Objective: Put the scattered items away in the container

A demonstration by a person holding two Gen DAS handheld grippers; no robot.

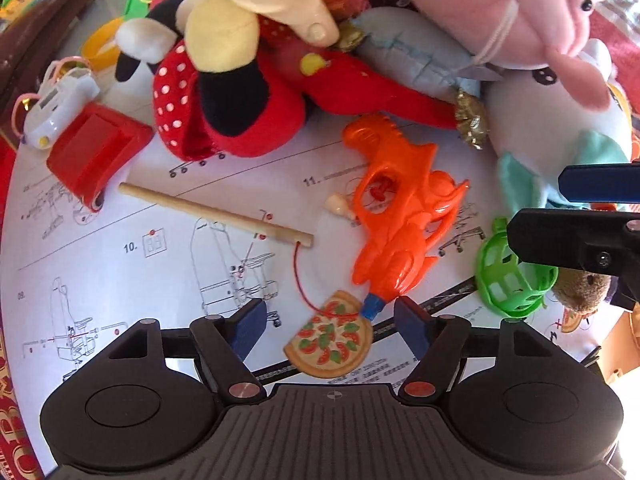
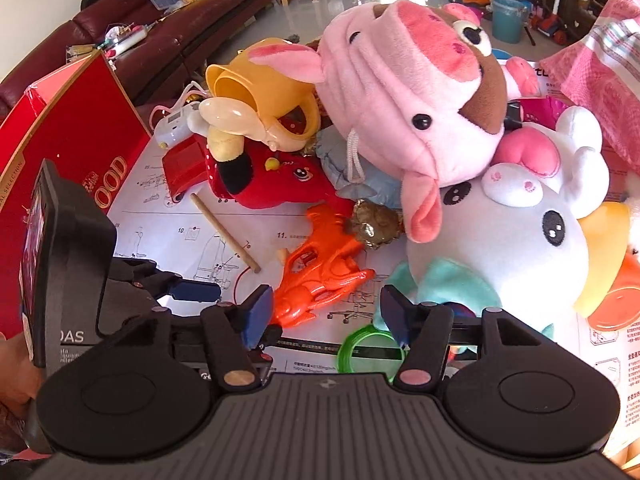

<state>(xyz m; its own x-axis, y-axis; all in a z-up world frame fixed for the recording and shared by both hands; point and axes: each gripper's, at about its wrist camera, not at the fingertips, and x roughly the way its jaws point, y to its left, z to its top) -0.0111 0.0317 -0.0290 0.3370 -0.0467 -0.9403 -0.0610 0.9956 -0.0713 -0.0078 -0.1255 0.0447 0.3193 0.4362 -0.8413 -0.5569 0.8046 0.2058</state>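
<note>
A toy pizza slice [image 1: 330, 340] on a red string lies on the printed sheet [image 1: 160, 264] between the fingers of my left gripper [image 1: 330, 326], which stands open without touching it. The blue nozzle of the orange water gun [image 1: 400, 216] points into the same gap. My right gripper [image 2: 326, 314] is open too, with the water gun's [image 2: 320, 276] end by its left pad and a green ring [image 2: 360, 350] under its right pad. Its blue finger [image 1: 600, 184] shows at the right edge of the left wrist view, over a green cage ball [image 1: 508, 280].
Plush toys crowd the back: a pink pig [image 2: 412, 92], a white unicorn [image 2: 520, 232], a red polka-dot doll [image 1: 224, 92]. A wooden stick [image 1: 216, 214], a red plastic block [image 1: 92, 148] and a white toy camera [image 1: 60, 104] lie left. A red cardboard box [image 2: 68, 140] stands far left.
</note>
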